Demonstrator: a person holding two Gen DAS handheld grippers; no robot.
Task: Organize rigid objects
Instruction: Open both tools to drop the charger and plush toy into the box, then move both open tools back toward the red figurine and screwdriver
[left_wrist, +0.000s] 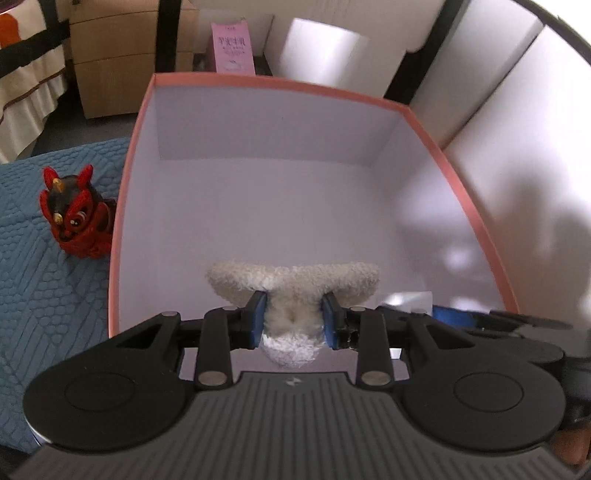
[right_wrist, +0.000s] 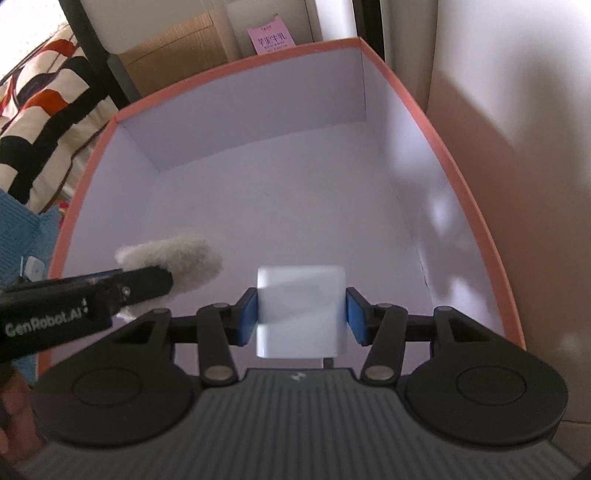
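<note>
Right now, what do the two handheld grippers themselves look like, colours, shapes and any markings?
Both look alike. The left gripper and right gripper have matte black linkage arms with silver pivot pins, blue pads on the fingers, two round black discs and a ribbed grey body with a small logo. White "GenRobot.AI" lettering marks the left gripper's side.

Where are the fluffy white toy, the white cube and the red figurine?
fluffy white toy (left_wrist: 291, 291), left wrist view, on its fleecy middle between the pads.
white cube (right_wrist: 301, 310), right wrist view, on its front face.
red figurine (left_wrist: 75, 218), left wrist view, on its face.
</note>
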